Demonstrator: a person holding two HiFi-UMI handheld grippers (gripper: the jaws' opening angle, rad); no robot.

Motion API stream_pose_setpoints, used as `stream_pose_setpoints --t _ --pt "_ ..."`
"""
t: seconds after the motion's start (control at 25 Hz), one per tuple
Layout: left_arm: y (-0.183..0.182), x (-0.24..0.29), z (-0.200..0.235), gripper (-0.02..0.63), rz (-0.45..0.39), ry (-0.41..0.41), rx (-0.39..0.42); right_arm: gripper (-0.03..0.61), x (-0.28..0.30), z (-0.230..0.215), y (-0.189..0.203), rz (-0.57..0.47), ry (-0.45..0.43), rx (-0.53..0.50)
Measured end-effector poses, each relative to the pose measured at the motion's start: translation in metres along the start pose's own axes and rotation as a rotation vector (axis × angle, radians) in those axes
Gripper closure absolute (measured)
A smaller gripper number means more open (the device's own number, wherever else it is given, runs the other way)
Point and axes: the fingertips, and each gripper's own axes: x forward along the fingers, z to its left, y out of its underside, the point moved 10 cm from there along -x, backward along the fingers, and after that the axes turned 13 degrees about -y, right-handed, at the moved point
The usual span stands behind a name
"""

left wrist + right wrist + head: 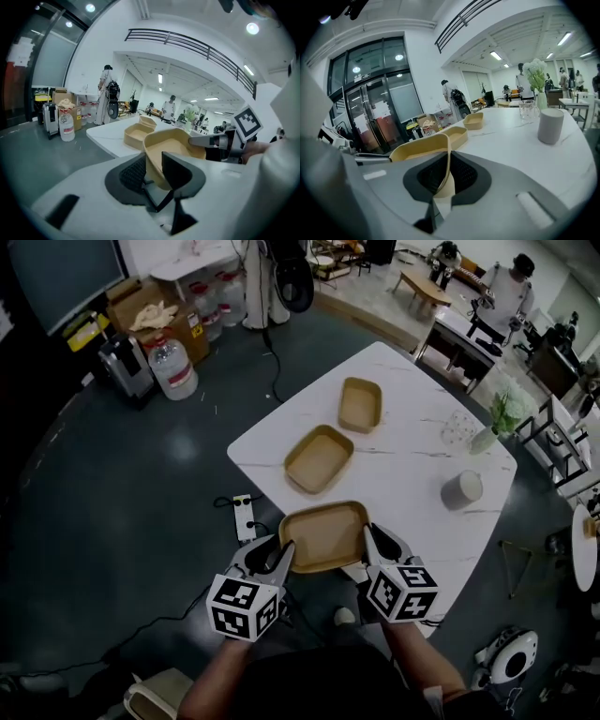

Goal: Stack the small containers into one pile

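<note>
Three tan, shallow containers are on the white marble table (412, 465). Both grippers hold the nearest container (325, 535) at the table's front edge. My left gripper (284, 554) is shut on its left rim and my right gripper (368, 538) is shut on its right rim. In the left gripper view the container's wall (171, 140) passes between the jaws of the left gripper (152, 171). In the right gripper view the thin rim (426, 147) is pinched in the right gripper (447, 176). The middle container (319, 458) and the far container (360, 404) lie apart, further back.
A grey cylinder (461, 490), a glass cup (457, 429) and a vase of flowers (497, 420) stand on the table's right side. A power strip (245, 517) lies on the floor by the left edge. Water bottles (173, 367) and boxes stand at the far left.
</note>
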Motion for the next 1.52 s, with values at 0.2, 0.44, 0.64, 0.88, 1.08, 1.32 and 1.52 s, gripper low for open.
stream_pose_setpoints --t 0.2,0.44,0.64,0.88,1.08,1.32,1.52 --pt "-0.013 -0.002 0.039 0.511 0.003 0.032 0.032 0.563 0.024 0.029 0.001 -0.017 0.032 0.009" --pt "-0.029 0.000 0.073 0.511 -0.004 0.075 0.050 0.563 0.049 0.052 -0.007 -0.042 0.072 0.010" --pt "-0.036 0.005 0.086 0.511 -0.011 0.099 0.046 0.563 0.062 0.057 -0.019 -0.055 0.087 -0.001" --pt "-0.051 0.026 0.095 0.511 -0.011 0.114 0.041 0.563 0.084 0.046 -0.040 -0.056 0.085 -0.030" --pt "-0.069 0.044 0.093 0.511 -0.015 0.129 0.052 0.563 0.099 0.027 -0.061 -0.055 0.072 -0.030" --pt "-0.084 0.076 0.083 0.511 -0.004 0.157 0.054 0.563 0.111 -0.003 -0.087 -0.040 0.069 -0.055" --pt "-0.093 0.100 0.075 0.511 0.015 0.171 0.054 0.563 0.122 -0.029 -0.103 -0.012 0.050 -0.060"
